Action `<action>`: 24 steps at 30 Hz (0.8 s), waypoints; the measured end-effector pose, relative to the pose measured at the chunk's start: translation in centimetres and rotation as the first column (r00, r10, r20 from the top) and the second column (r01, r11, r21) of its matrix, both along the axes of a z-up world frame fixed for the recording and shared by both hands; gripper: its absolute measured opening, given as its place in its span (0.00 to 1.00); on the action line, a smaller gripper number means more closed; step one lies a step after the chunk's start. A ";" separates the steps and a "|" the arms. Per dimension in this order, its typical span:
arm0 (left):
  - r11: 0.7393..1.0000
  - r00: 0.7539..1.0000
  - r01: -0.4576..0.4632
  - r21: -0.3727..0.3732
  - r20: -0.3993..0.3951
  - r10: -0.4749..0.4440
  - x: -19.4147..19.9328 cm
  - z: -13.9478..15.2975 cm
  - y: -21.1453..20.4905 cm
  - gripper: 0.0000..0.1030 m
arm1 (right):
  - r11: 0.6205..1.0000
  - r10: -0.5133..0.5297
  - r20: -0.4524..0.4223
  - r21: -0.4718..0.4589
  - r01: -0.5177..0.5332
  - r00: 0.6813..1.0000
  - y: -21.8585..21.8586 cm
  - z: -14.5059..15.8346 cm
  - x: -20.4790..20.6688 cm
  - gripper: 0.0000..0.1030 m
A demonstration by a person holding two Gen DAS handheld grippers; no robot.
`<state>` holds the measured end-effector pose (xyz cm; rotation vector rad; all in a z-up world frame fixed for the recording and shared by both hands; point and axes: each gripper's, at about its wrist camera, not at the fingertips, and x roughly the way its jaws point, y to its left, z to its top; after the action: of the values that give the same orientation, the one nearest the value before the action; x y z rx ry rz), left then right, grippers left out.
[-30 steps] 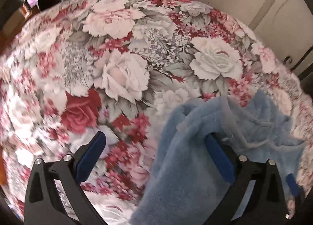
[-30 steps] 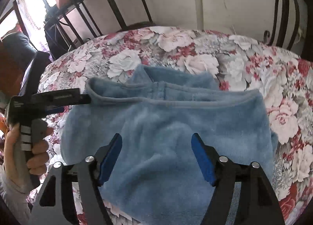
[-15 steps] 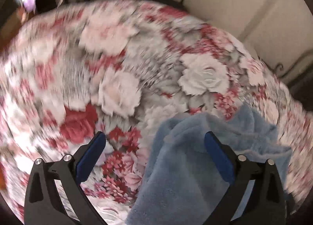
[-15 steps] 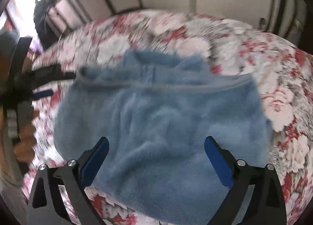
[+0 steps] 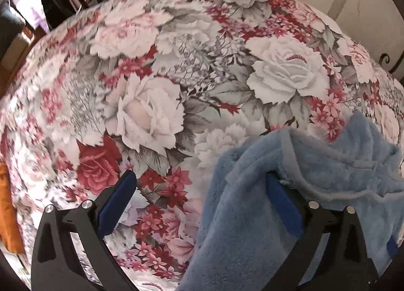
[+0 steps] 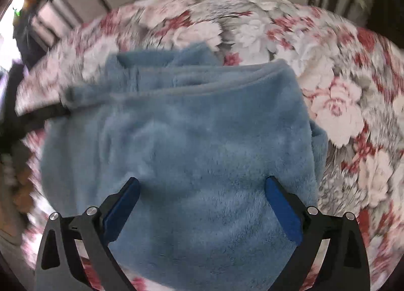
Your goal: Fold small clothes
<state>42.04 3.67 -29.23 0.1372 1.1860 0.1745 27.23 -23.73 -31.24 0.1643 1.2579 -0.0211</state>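
A blue fleece (image 6: 192,144) is spread on the floral sheet (image 5: 156,68). The right gripper (image 6: 200,198) is held over it, jaws spread wide — nothing pinched. The left gripper (image 5: 199,197) is likewise spread at the fleece's hemmed corner (image 5: 285,144), which is draped over its right finger (image 5: 282,205) — not clamped.

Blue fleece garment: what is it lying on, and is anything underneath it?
The blue fleece garment lies on the floral bedspread, whose print shows all around it. A second fleece layer peeks out behind the top hem. Whatever lies beneath is covered.
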 end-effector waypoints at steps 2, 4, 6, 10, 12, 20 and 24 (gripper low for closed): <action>1.000 1.000 0.013 0.021 0.017 -0.014 -0.2 0.5 -0.7 0.96 | 1.000 0.005 -0.002 -0.013 -0.005 1.000 0.3 0.2 0.1 0.97; 0.999 0.999 0.021 0.027 0.023 -0.022 -0.2 0.9 -0.6 0.96 | 1.000 -0.008 0.018 0.014 0.008 1.000 0.0 0.8 -0.1 0.97; 0.999 0.999 0.029 0.039 0.034 -0.031 -0.6 1.6 -0.7 0.96 | 0.999 -0.026 0.033 0.046 0.025 0.999 -0.5 1.2 -0.2 0.97; 0.997 0.996 0.038 0.062 0.074 -0.042 -2.1 4.3 -0.4 0.96 | 0.994 -0.059 0.059 0.095 0.053 0.997 -1.2 2.6 -0.6 0.97; 0.997 0.995 0.039 0.061 0.090 -0.045 -2.4 5.2 -0.3 0.96 | 0.993 -0.060 0.065 0.101 0.053 0.996 -1.1 3.2 -0.9 0.97; 0.983 0.982 0.095 0.156 0.146 -0.118 -6.7 8.6 -2.9 0.96 | 0.996 -0.034 0.117 0.089 0.023 0.993 -0.6 6.0 -2.1 0.97; 0.975 0.978 0.115 0.189 0.148 -0.144 -8.6 9.5 -2.5 0.96 | 0.996 -0.034 0.144 0.088 0.021 0.989 -0.7 7.4 -2.9 0.97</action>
<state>33.44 1.15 -19.70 0.3527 0.9949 0.1738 24.33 -24.43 -23.84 0.2534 1.1112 0.0212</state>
